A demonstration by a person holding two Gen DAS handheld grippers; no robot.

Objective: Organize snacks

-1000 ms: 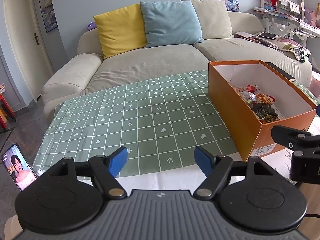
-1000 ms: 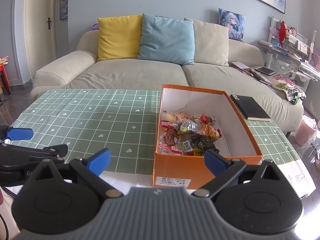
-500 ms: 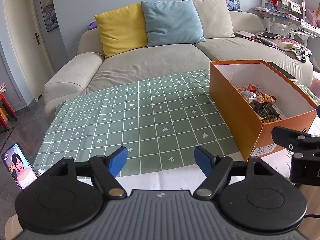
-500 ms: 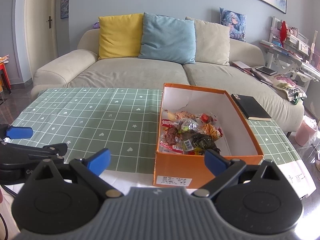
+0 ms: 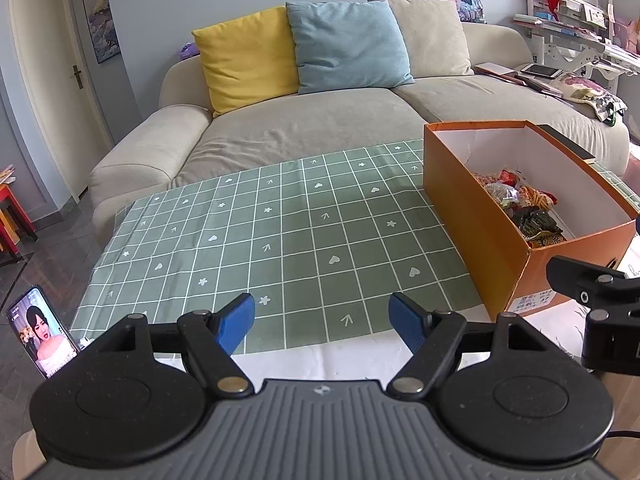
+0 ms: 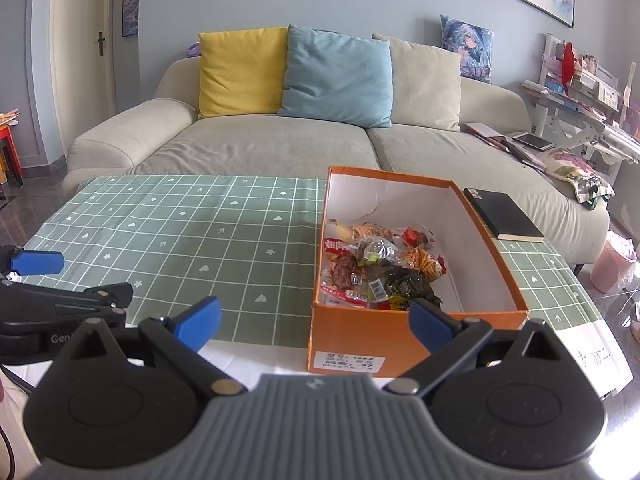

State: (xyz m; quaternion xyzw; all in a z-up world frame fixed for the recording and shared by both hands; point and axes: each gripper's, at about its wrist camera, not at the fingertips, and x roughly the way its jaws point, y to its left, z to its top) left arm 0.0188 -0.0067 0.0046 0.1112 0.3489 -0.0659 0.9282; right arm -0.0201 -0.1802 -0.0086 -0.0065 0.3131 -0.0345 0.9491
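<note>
**Both grippers empty, snacks heaped in one box**

The blue-padded fingers of the right gripper are spread wide with nothing between them, and the left gripper is likewise splayed and empty above the near edge of the green grid-patterned tablecloth. Just ahead of the right gripper stands the orange cardboard shoebox, its near wall between the fingertips and the contents. Inside, the crinkly foil and plastic snack packets lie in a loose overlapping pile toward the near left end of the box.

The risks, as I judge them, follow from that layout. A low reach would strike the box's near wall and shove the light carton across the smooth cloth, perhaps bunching it. Closing on the heap could catch two packets at once, or pinch only a slippery corner that slides free on lifting. A hard squeeze may crush brittle contents. The black notebook rests beside the box's right wall, and the two grippers are near enough to collide.
</note>
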